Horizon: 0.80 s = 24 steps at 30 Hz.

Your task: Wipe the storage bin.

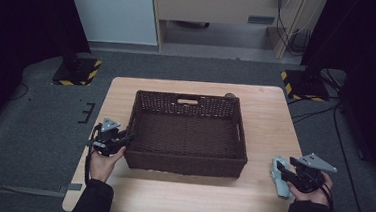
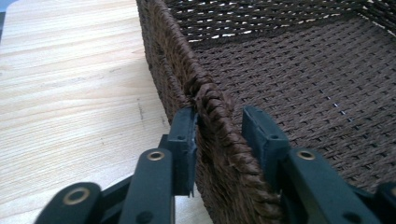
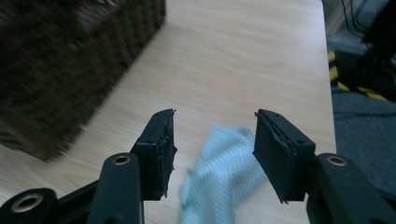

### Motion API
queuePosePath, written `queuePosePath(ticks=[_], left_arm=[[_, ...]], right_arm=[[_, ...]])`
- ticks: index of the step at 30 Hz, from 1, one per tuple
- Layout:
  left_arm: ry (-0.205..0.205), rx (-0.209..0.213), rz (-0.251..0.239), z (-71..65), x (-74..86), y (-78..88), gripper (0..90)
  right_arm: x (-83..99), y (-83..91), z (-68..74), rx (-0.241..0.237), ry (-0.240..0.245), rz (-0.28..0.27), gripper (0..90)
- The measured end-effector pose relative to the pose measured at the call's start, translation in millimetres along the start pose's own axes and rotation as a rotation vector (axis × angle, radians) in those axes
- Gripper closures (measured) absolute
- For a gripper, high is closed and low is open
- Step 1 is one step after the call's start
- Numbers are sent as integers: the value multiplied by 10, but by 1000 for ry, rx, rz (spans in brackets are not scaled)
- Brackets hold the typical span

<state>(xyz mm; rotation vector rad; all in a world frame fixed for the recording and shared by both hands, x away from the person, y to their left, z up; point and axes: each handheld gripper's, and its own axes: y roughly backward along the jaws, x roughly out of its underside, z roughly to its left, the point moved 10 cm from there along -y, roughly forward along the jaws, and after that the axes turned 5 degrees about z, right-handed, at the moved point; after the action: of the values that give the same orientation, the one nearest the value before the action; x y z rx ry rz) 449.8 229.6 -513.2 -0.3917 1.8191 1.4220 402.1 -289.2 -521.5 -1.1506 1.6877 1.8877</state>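
Now your right gripper point(image 3: 212, 140) has its jaws wide apart, and the light blue cloth point(image 3: 219, 175) lies on the table point(image 3: 243, 56) under them, not held. In the high view the cloth point(image 1: 280, 176) is on the near right part of the table, just beside your right gripper point(image 1: 285, 174) and well apart from the basket point(image 1: 187, 134).

Your left gripper point(image 2: 219, 135) stands over the left rim of the basket point(image 2: 212, 112), near its front corner, with one jaw outside the wall and one inside. The outer pad seems to touch the weave, but the inner pad is clearly apart, so you do not clamp the rim yet.

The basket is dark brown, woven, with a cut handle in the far wall, and nothing lies in it. So I judge the work is at an early point: the cloth is still outside and must be taken and brought into the basket. The cloth looks soft and crumpled, with a fine waffle texture.
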Motion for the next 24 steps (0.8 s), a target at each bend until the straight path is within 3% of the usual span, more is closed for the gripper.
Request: queuePosePath(ticks=[11,19,22,24], left_arm=[[8,7,-1,-3,-1,0,662],[12,3,-9,8,-6,2,641],[3,-33,-10,47,-3,27,530],[4,-26,-18,39,-2,59,495]], right_arm=[[-583,73,501,-157,42,-119,512],[-823,-59,861,-242,78,-129,542],[-897,-171,929,-255,83,-121,573],[-907,-263,946,-253,75,-100,599]])
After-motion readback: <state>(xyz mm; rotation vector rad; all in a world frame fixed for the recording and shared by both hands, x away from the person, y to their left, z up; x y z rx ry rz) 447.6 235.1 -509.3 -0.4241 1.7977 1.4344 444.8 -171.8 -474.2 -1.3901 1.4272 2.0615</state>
